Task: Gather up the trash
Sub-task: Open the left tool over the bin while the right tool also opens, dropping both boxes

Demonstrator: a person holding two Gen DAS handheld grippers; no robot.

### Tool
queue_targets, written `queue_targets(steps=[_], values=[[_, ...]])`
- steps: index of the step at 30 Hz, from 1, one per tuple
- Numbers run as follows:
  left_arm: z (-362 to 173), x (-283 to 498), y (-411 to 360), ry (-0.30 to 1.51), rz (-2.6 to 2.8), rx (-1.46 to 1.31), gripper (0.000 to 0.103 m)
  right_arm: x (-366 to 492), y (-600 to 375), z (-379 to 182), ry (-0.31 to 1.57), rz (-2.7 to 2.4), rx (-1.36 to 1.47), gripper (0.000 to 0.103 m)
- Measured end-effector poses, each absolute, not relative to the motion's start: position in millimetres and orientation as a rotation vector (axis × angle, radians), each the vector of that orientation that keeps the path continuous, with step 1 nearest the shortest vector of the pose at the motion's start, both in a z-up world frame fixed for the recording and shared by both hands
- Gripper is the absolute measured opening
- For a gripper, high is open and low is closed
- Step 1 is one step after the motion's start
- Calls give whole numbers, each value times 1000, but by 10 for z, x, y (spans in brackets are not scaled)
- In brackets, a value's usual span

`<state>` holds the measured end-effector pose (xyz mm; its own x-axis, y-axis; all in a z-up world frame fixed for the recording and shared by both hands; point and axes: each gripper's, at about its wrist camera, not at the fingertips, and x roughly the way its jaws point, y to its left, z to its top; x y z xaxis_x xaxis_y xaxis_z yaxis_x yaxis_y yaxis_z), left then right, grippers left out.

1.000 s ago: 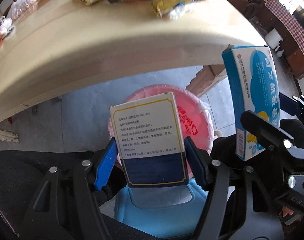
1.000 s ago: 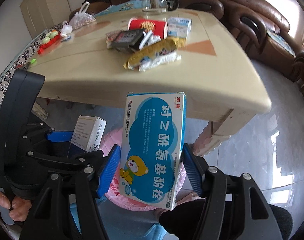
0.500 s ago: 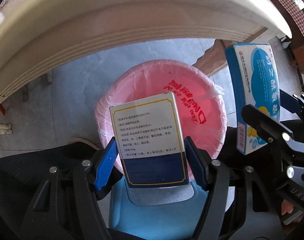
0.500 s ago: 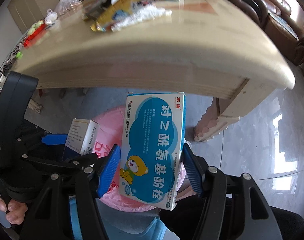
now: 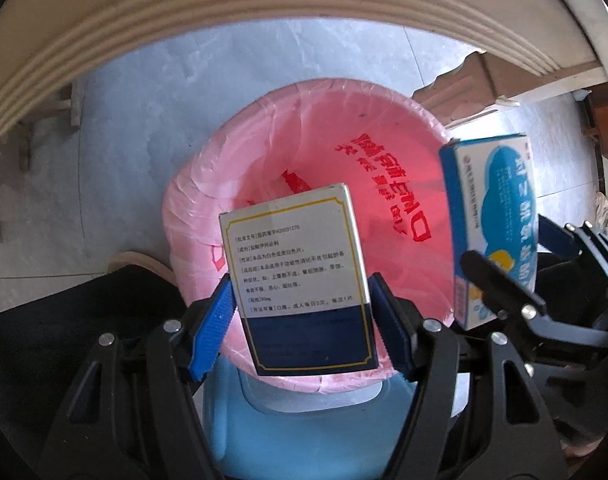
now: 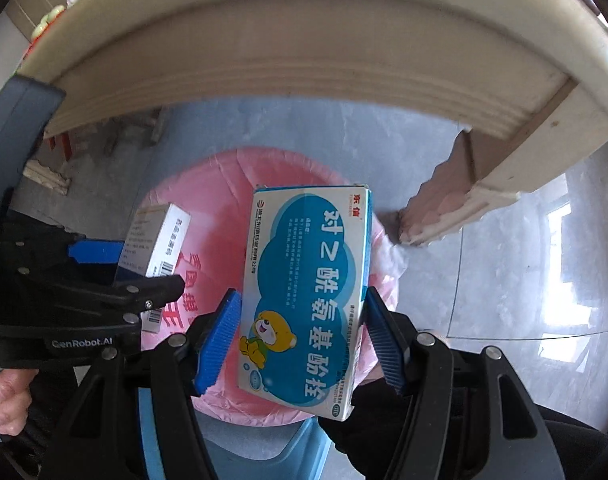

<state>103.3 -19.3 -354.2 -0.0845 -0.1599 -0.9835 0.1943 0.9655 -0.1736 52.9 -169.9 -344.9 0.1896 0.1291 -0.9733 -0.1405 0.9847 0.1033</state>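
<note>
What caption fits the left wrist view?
Left hand-held gripper holds a white-and-navy box over the pink-lined bin; the right one's blue box alongside.
</note>
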Motion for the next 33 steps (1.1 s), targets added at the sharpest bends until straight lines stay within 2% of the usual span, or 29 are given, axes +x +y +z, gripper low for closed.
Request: queue_targets(steps=[7,20,23,24,25,33], values=[[-3761,1083,-161,1712,-288,-20,66,647,-1653,-3762,1455,188,-13,61],[-4021,1135,-195,1777,-248,10,66,930,-1697,-3928,1542,246,-10,62],[-4041,1137,-195,1790,-243,25,68,958,-1674,-3933,1541,249,-6,65],[-4053,1141,-195,1799,-241,28,73,958,-1670,-3926,1537,250,-11,72],[-4058,1146,-190,1802,-236,30,75,930,-1690,-3917,1528,251,-14,75],[-4038,1136,-189,1794,-222,48,78,919,-1664,-3886,1508,251,-19,76]])
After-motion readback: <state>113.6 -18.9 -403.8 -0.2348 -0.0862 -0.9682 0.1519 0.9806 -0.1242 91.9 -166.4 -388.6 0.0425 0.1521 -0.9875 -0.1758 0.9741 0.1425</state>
